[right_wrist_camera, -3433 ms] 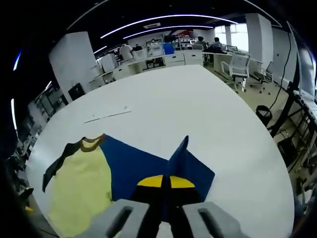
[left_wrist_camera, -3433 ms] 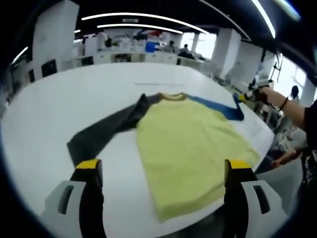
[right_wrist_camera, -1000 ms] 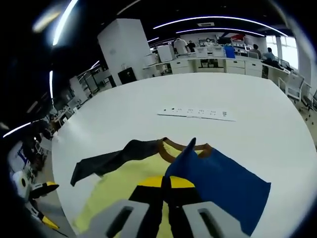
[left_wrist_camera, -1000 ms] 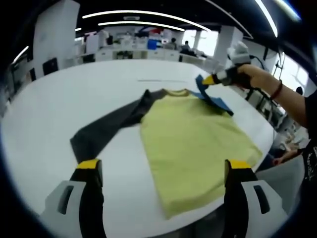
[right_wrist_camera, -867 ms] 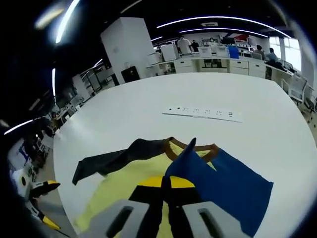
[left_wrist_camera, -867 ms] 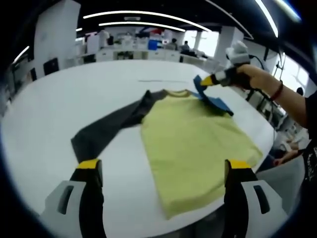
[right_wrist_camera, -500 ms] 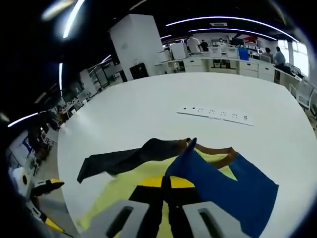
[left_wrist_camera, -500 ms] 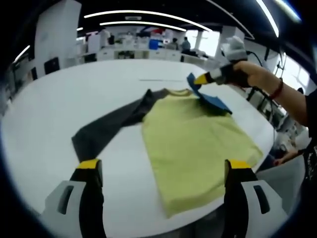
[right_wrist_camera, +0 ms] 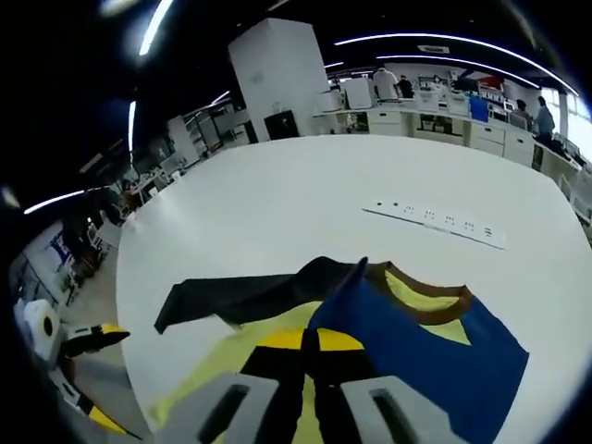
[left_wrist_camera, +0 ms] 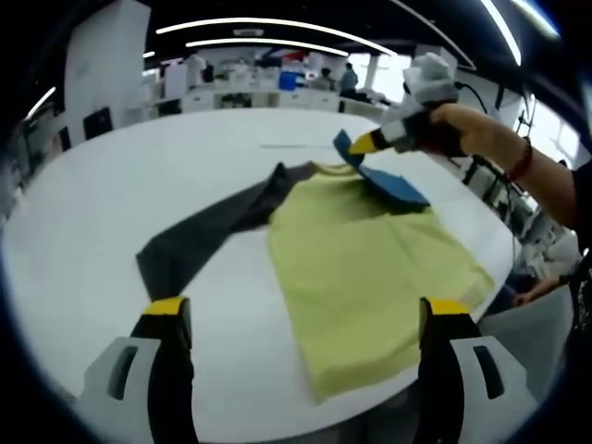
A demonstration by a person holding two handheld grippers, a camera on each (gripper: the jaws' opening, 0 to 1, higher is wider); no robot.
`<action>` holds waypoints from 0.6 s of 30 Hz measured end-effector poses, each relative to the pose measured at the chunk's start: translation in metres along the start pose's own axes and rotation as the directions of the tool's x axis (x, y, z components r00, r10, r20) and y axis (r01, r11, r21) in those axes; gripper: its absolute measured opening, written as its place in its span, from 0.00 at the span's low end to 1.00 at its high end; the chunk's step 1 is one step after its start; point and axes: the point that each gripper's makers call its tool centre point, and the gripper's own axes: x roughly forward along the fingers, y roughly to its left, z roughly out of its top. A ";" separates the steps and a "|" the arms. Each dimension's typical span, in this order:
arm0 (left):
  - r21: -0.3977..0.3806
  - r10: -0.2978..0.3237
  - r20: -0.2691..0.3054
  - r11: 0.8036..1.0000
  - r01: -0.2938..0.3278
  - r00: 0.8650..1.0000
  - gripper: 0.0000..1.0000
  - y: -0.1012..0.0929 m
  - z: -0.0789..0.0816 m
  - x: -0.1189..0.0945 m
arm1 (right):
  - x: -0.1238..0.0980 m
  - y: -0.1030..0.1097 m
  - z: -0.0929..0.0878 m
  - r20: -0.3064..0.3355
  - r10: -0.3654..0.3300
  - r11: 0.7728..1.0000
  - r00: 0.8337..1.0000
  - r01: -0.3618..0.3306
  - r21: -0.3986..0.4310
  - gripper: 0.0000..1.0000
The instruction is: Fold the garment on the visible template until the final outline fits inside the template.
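Observation:
A garment with a yellow body (left_wrist_camera: pixel 370 268), a dark grey sleeve (left_wrist_camera: pixel 199 239) and a blue sleeve (left_wrist_camera: pixel 390 185) lies flat on the white table (left_wrist_camera: pixel 111 185). My right gripper (left_wrist_camera: pixel 356 145), held by a hand, is shut on the blue sleeve's end and holds it lifted over the brown collar, the sleeve folded across the yellow chest. In the right gripper view the blue sleeve (right_wrist_camera: pixel 421 356) runs from my shut right gripper (right_wrist_camera: pixel 310 340), with the grey sleeve (right_wrist_camera: pixel 245 291) and collar (right_wrist_camera: pixel 427 298) beyond. My left gripper (left_wrist_camera: pixel 305 313) hovers open over the near table edge, apart from the garment.
A thin white strip with dark marks (right_wrist_camera: pixel 444 222) lies on the table beyond the collar. The table's edge (left_wrist_camera: pixel 504 231) runs close to the garment's right side. My left gripper (right_wrist_camera: pixel 97 338) shows at the table's left edge. Office desks (right_wrist_camera: pixel 435 106) and a white pillar (right_wrist_camera: pixel 282 79) stand behind.
My right gripper has carried the blue sleeve end leftward over the yellow body toward the collar, folding the sleeve inward. The left gripper has stayed open and still.

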 end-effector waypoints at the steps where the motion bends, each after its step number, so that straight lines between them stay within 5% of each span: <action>1: 0.000 0.001 0.000 1.000 -0.001 1.000 0.99 0.000 0.000 0.000 | 0.001 0.003 -0.001 -0.004 0.005 1.000 1.000 -0.005 -0.015 0.00; 18: -0.002 0.007 -0.007 1.000 -0.007 1.000 0.99 0.004 -0.002 0.001 | 0.010 0.046 -0.010 -0.036 0.082 0.986 0.996 -0.086 -0.141 0.00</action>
